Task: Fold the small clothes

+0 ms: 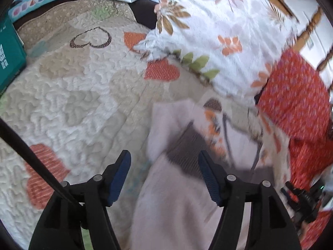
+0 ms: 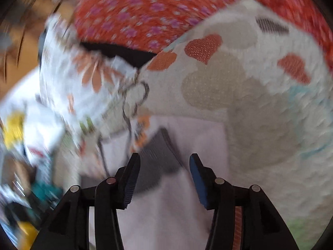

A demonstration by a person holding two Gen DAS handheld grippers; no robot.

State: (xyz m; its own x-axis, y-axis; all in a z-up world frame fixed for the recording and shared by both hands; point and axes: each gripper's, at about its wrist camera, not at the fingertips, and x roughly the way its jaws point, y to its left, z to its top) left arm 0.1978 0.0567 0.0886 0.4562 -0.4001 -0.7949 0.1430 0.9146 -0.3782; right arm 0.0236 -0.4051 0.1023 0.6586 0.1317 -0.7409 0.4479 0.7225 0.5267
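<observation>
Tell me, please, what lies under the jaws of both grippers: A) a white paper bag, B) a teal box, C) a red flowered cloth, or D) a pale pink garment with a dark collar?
D: in both wrist views the pale pink garment lies under the open jaws, on the quilt.

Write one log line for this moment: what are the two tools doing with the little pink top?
left tool: open, above pink top | right tool: open, above it | top: on heart quilt, not gripped
</observation>
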